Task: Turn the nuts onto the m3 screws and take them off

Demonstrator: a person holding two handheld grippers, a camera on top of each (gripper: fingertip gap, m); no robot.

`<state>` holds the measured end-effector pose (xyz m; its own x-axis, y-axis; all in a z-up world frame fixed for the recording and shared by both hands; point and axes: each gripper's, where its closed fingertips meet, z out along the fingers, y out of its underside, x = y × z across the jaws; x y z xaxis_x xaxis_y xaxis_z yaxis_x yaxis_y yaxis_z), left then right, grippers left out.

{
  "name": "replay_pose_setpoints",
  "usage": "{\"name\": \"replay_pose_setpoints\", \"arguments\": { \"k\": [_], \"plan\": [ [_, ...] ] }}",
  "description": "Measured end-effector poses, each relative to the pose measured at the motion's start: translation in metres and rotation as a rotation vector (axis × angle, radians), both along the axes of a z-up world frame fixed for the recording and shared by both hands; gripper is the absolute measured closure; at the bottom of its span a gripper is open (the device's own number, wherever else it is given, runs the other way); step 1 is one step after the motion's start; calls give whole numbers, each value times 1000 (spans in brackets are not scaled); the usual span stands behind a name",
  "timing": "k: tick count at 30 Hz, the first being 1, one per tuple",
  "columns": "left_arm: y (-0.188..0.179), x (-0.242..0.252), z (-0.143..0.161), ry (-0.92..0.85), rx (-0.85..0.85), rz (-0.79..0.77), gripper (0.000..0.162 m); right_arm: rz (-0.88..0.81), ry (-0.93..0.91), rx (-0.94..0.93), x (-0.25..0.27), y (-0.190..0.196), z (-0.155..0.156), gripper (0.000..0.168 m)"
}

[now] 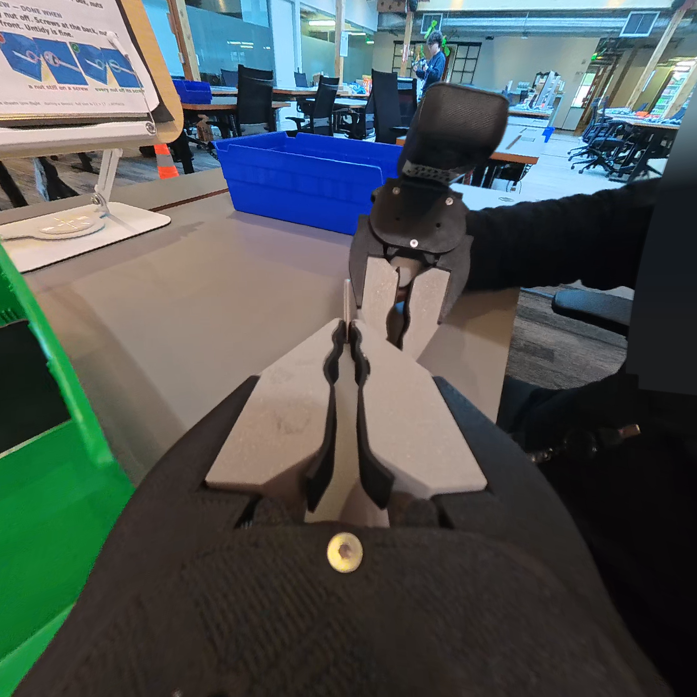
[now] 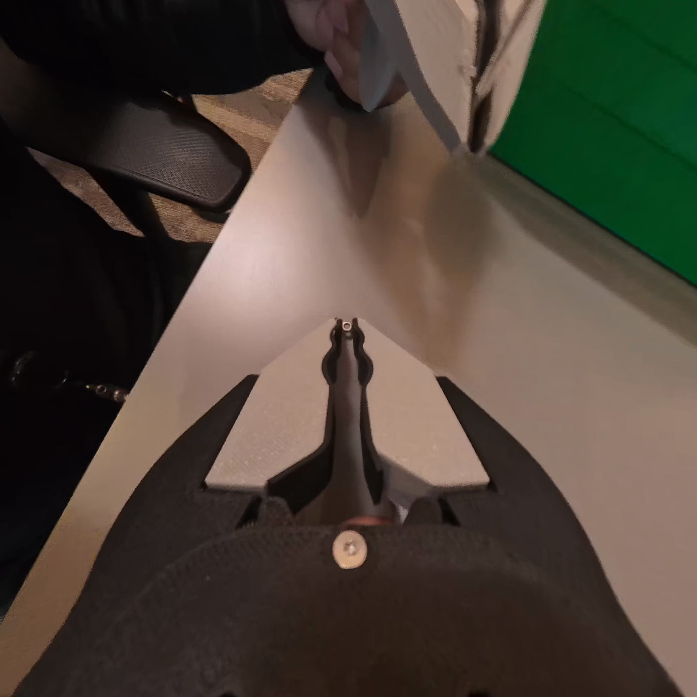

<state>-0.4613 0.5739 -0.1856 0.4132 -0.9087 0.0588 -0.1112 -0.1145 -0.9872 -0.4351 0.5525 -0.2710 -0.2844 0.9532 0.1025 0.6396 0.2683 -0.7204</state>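
- Screw (image 1: 346, 309): thin, stiff, light metal pin, upright, pinched at its lower end by left claw (image 1: 347, 333); likely slippery, so hold low.
- Nut (image 2: 346, 325): tiny, easily dropped; pinched at right claw (image 2: 346, 326) tips.
- Tabletop (image 1: 211, 301): near edge close right; blue bin (image 1: 301, 181) behind, green box (image 1: 56, 433) left.

Your thin silver screw (image 1: 346, 307) stands upright, its lower end pinched at the left claw's tips. Your tiny silver nut (image 2: 346, 325) sits pinched at the right claw's tips.
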Motion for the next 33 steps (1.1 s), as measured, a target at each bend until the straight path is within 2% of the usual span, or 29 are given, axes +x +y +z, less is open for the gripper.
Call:
{"name": "replay_pose_setpoints", "arguments": {
  "k": [7,15,21,28,33],
  "plan": [
    [18,61,-9,86,31,-87,161,-210,138,-68,68,30,33,166],
    [30,135,-25,201,57,-322,162,-369,336,-103,131,57,72,166],
    [40,176,-6,66,83,-405,162,-407,396,-76,159,66,94,166],
    [42,191,-18,135,37,-409,162,-383,431,-83,167,66,116,167],
    [40,188,-16,116,14,-387,162,-349,383,-58,152,62,116,167]
  ]
}}
